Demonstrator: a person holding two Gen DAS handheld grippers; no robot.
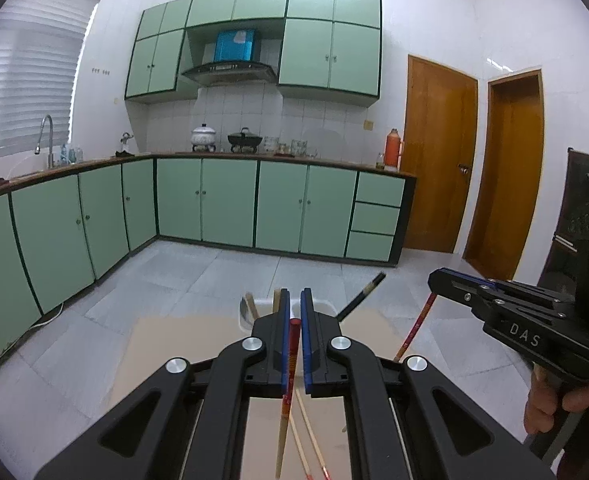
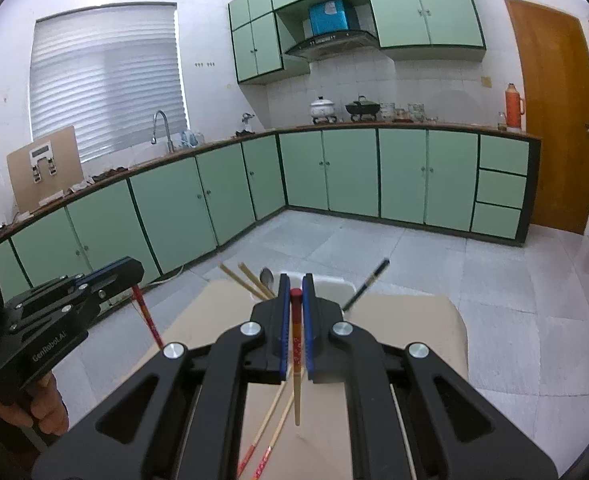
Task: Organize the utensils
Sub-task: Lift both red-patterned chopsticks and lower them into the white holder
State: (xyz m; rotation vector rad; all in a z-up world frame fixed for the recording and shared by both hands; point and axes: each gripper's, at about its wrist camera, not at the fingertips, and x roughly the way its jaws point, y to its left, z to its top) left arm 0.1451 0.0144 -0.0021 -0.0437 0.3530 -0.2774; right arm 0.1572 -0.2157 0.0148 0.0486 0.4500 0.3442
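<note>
Red-topped chopstick clamped in left tool, long axis near upright, red end up between the pads, pale tip hanging toward tabletop. Second red-topped chopstick clamped likewise in right tool. White holder straight ahead of both tools and below them, already carrying spoon and other chopsticks. Left tool looks marginally nearer. More loose chopsticks flat below.
</note>
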